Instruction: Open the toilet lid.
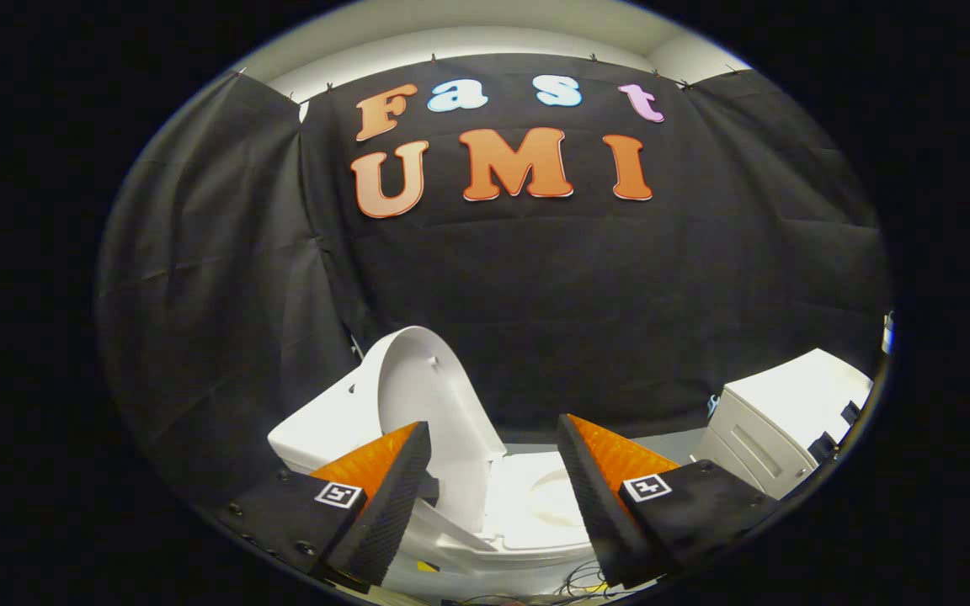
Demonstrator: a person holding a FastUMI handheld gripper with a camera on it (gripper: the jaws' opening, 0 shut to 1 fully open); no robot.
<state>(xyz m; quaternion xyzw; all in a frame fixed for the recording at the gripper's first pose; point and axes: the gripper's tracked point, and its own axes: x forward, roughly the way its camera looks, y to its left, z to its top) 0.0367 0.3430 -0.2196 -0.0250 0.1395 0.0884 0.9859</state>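
A white toilet [485, 497] is seen just ahead of the gripper [493, 454], in front of the booth's black cloth wall [586, 295]. Its lid [426, 396] is raised — standing nearly upright, leaning back toward the tank [317, 425] — and the seat [540, 501] lies flat below, visible through the gap between the fingers. The fingers are spread wide apart and nothing is held; the lid is seen just beyond the left finger [384, 497]. A white cabinet [775, 421] is placed to the right of the toilet, and loose cables [573, 581] are seen on the floor beneath.
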